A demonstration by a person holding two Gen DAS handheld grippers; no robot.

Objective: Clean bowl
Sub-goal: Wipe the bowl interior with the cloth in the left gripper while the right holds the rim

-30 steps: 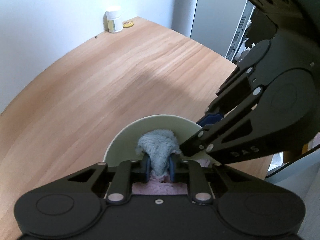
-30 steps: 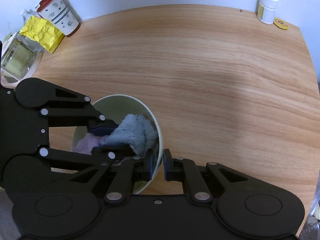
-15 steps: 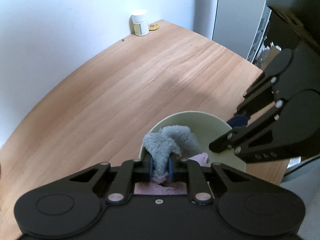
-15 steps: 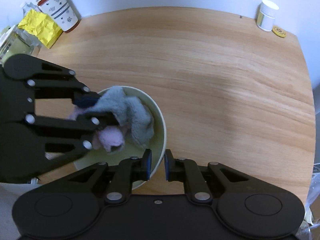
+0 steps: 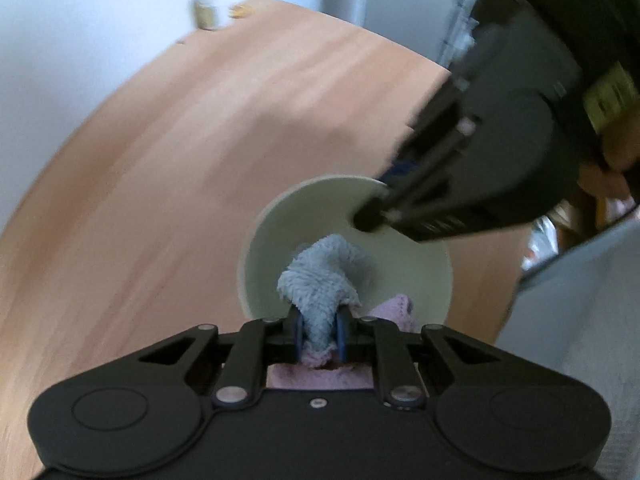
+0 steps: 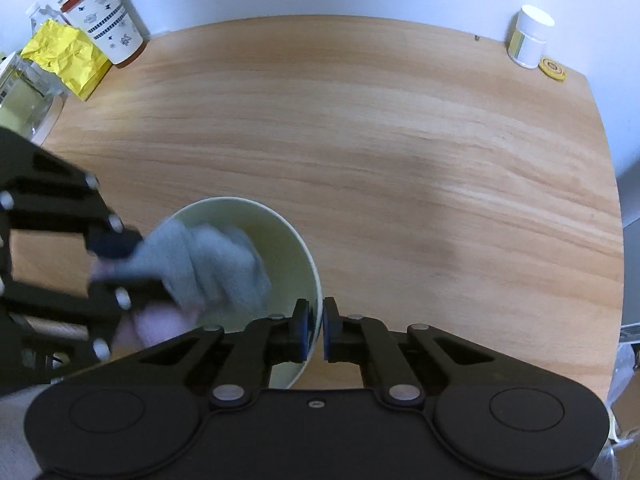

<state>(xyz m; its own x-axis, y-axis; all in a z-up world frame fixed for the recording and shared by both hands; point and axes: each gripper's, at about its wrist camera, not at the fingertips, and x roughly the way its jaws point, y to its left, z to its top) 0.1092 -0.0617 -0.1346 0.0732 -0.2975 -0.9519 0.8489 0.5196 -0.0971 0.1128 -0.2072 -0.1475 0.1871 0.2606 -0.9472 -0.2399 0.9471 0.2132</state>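
White wall backs a pale wood tabletop (image 6: 400,152) with a curved far edge. At its back left stand a red-lidded patterned cup (image 6: 105,20), crumpled yellow paper (image 6: 66,56) and a clear jar (image 6: 20,96); at the back right, a white-capped bottle (image 6: 529,36) beside a yellow disc (image 6: 552,69). Near the front edge sits the pale green bowl (image 6: 288,240). Left hand-held gripper (image 5: 319,338) is clamped on a grey cloth (image 5: 320,280), bunched inside the bowl, with pink cloth (image 5: 394,308) just beside it. Right hand-held gripper (image 6: 315,330) pinches the bowl's rim, one pad inside, one outside.
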